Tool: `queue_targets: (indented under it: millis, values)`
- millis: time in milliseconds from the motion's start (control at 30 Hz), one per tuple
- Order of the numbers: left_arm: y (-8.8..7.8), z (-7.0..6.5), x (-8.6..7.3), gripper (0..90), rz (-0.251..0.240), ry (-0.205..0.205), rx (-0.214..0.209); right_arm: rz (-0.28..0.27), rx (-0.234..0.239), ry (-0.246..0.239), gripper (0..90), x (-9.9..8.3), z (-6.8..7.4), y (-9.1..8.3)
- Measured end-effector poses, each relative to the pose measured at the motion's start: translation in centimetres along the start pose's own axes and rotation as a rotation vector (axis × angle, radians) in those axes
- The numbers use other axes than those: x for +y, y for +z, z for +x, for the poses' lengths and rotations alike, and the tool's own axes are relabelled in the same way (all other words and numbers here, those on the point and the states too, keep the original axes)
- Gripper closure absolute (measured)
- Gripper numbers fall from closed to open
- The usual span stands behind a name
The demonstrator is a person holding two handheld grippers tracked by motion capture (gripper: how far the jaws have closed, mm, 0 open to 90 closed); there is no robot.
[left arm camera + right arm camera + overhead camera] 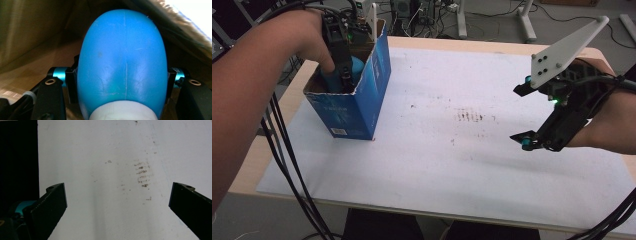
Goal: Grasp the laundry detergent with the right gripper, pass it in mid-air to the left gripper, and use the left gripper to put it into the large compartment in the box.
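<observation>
Left gripper (346, 82): it points down into the open top of the blue box, at about ten o'clock on the table in the high view, with the person's hand wrapped round its body.
Left jaws: clamped on the blue bottle, one pad (72, 86) pressed to each flank in the left gripper view, so the bottle bulges between them.
Blue bottle (123, 57): rounded and smooth, with a white band at its near end; it is inside the box, and in the high view a patch of it (357, 70) shows just past the gripper, below the box rim.
Blue box (374, 87): cardboard, printed blue outside and plain brown inside, flaps open at the top; it stands on the white sheet toward ten o'clock, tilted slightly.
Box inside (32, 37): brown walls close round the bottle on both sides in the left gripper view.
Right gripper (524, 117): held above the sheet at about three o'clock, well apart from the box, tips pointing toward nine o'clock.
Right jaws: wide apart, with nothing between them but the sheet below.
White sheet (472, 165): covers most of the table; a patch of brown smudges (469, 116) lies near its middle, between the two grippers.
Cables (287, 165): black, trailing from the left gripper down past the table edge toward seven o'clock.
</observation>
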State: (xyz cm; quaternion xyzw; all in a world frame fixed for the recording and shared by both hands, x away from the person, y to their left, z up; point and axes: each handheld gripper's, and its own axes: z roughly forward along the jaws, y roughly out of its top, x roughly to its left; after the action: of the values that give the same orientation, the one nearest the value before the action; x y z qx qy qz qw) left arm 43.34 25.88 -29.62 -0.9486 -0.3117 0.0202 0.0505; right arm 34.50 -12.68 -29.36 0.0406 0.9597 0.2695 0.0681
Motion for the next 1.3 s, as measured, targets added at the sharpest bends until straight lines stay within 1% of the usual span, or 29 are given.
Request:
queue_targets:
  millis: [33, 100, 233, 300, 367, 467, 600, 633, 667, 700, 733, 833, 867, 967, 1000, 1067, 1167, 1267, 1300]
  values:
    - [0.0, 0.1, 0.0, 37.7, -0.028, -0.004, -0.009, 0.0, 0.0, 0.001, 0.6, 0.0, 0.0, 0.0]
    - [0.1, 0.2, 0.0, 37.8, -0.021, -0.006, -0.02, 0.001, 0.002, 0.004, 0.6, -0.1, -0.1, 0.3]
    - [0.1, 0.5, 0.0, 37.8, -0.022, -0.007, -0.033, 0.004, 0.005, 0.01, 0.6, -0.1, 0.0, 0.4]
    - [0.1, 0.5, 0.0, 35.8, -0.026, -0.007, -0.033, 0.007, 0.005, 0.008, 0.6, -0.2, 0.0, 0.5]
    - [0.0, 0.6, 0.0, 31.0, -0.039, -0.013, -0.026, 0.008, 0.004, 0.011, 0.6, -0.2, 0.0, 0.5]
    - [-0.4, 0.5, 0.0, 28.4, -0.045, -0.012, -0.025, 0.008, 0.001, 0.01, 0.6, -0.2, 0.0, 0.4]
    - [-1.2, 0.4, -0.1, 26.4, -0.044, -0.023, -0.023, 0.005, 0.0, 0.011, 0.6, -0.2, 0.2, 0.3]
    - [-1.5, 0.5, -0.1, 26.4, -0.032, -0.017, -0.019, 0.006, -0.001, 0.015, 0.6, -0.2, 0.2, 0.2]
    - [-1.7, 0.5, -0.2, 26.4, -0.034, -0.029, -0.018, 0.002, -0.001, 0.012, 0.6, -0.2, 0.1, 0.2]
    - [-1.7, 0.5, -0.2, 26.4, -0.034, -0.029, -0.018, 0.002, -0.001, 0.012, 0.6, -0.2, 0.1, 0.2]
    - [-2.2, 0.4, -0.3, 26.4, -0.034, -0.036, -0.014, -0.001, -0.001, 0.01, 0.6, -0.3, 0.1, 0.1]
    - [-3.1, 0.3, -0.6, 26.2, -0.041, -0.037, -0.011, -0.004, -0.004, 0.014, 0.6, -0.3, 0.1, 0.0]
    - [-3.5, 0.2, -0.7, 24.7, -0.048, -0.037, -0.011, -0.007, -0.004, 0.013, 0.6, -0.3, 0.1, -0.1]
    - [-4.5, -0.1, -1.0, 24.2, -0.05, -0.034, -0.006, -0.011, -0.002, 0.005, 0.6, -0.3, 0.0, -0.2]
    - [-4.8, -0.3, -1.1, 22.5, -0.047, -0.036, -0.002, -0.007, -0.003, 0.011, 0.6, -0.2, 0.0, -0.3]
    - [-5.6, -0.5, -1.3, 21.7, -0.043, -0.029, 0.003, -0.003, -0.004, 0.01, 0.6, -0.2, -0.2, -0.5]
    - [-6.8, -0.9, -1.6, 19.0, -0.059, -0.023, 0.011, 0.001, -0.004, 0.01, 0.6, -0.1, -0.6, -0.8]
    - [-8.0, -1.6, -1.9, 18.6, -0.066, -0.009, 0.017, 0.007, -0.001, 0.005, 0.6, 0.1, -0.9, -1.1]
    - [-8.3, -1.8, -1.9, 18.0, -0.064, 0.002, 0.021, 0.01, -0.001, 0.005, 0.6, 0.2, -1.0, -1.2]
